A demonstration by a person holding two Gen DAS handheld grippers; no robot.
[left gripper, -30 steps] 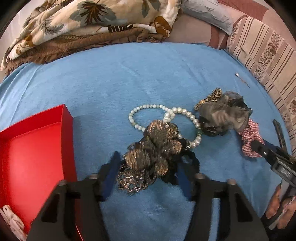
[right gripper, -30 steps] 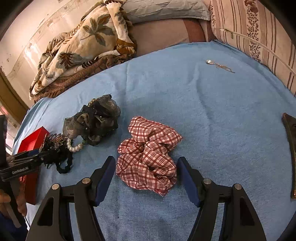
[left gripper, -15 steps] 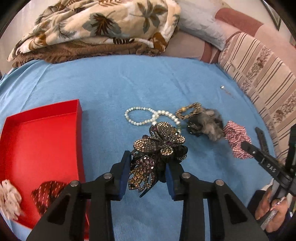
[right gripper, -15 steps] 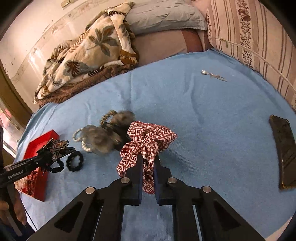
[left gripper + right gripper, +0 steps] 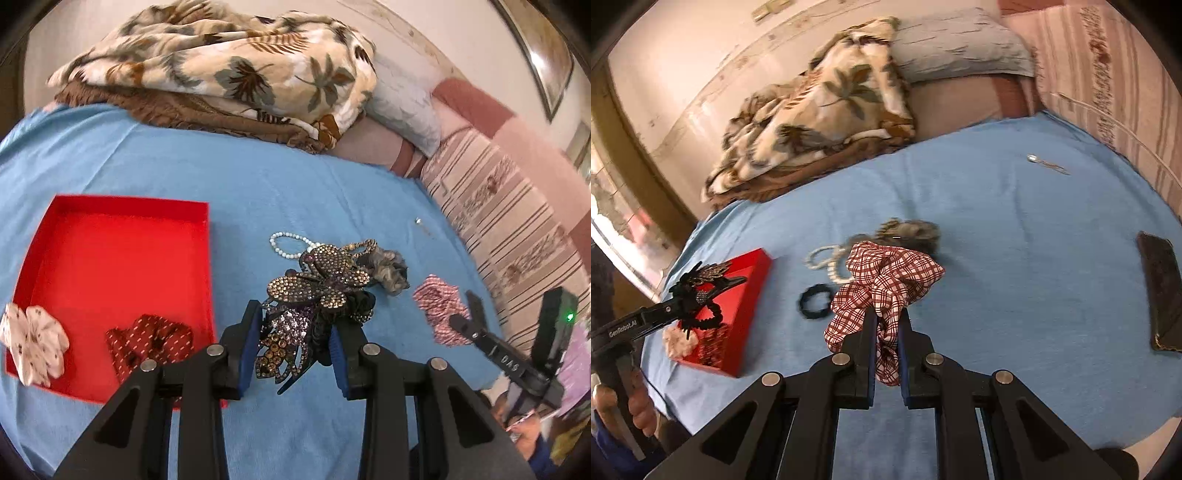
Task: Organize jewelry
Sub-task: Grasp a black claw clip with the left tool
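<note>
My left gripper (image 5: 295, 343) is shut on a rhinestone butterfly hair clip (image 5: 314, 291) with a black scrunchie hanging from it, held above the blue bedspread just right of the red box (image 5: 110, 258). The box holds a white floral scrunchie (image 5: 33, 343) and a dark red scrunchie (image 5: 151, 343). My right gripper (image 5: 888, 332) is shut on a red checked scrunchie (image 5: 886, 273) and lifts it off the bed. A pearl bracelet (image 5: 827, 258), a grey hair piece (image 5: 916, 230) and a black hair tie (image 5: 814, 301) lie behind it. The left gripper (image 5: 679, 302) hovers over the red box (image 5: 746, 288).
A folded floral blanket (image 5: 221, 66) and pillows lie at the head of the bed. A striped cushion (image 5: 517, 229) lines the right side. A small silver pendant (image 5: 1045, 162) and a dark phone (image 5: 1161, 291) lie on the bedspread to the right.
Both grippers closed on their items and lifted them. The left one carried the clip up and left toward the red box. The right one raised the checked scrunchie off the bed.
</note>
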